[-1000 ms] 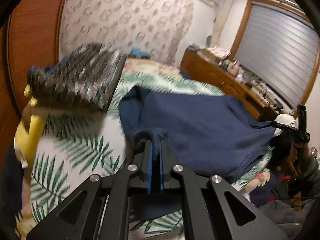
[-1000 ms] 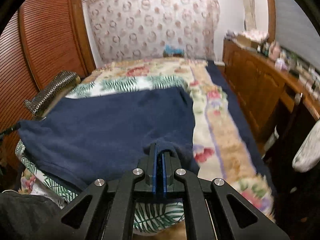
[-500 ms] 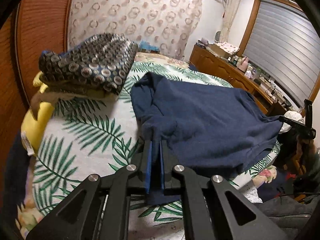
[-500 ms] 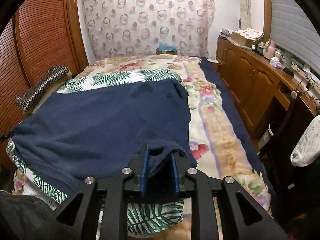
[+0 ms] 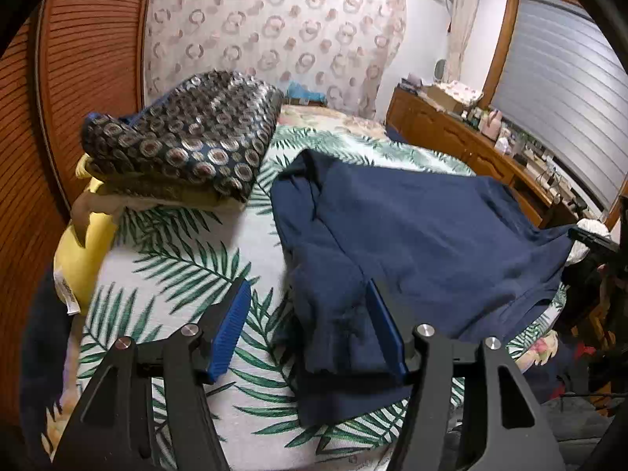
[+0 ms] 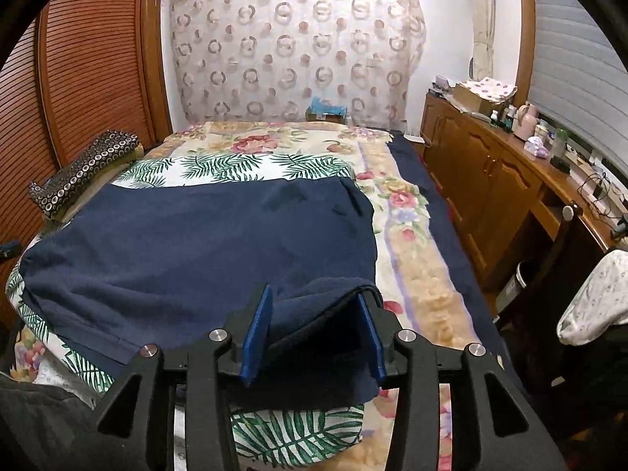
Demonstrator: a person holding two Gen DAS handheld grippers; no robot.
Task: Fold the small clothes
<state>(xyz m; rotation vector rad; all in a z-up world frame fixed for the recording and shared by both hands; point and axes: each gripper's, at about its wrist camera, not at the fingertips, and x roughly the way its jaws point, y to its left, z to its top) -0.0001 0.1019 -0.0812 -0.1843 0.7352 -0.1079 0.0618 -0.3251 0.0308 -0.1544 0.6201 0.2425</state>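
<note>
Across the bed (image 6: 412, 212), the navy garment (image 6: 196, 243) lies spread flat w/ its near hem at the bed's front edge. Both grippers were clamped on that hem a sec ago; now jaws are opening. Left gripper (image 5: 308, 329): pads apart, cloth slack beside the right pad, no pinch. Right gripper (image 6: 314, 329): pads apart, a fold of hem lies loose btwn them. Looks like the garment's been laid out and released, so next prob. re-grip for the first fold. Patterned folded pile (image 5: 184, 137) sits at the bed's left side, near the garment.
</note>
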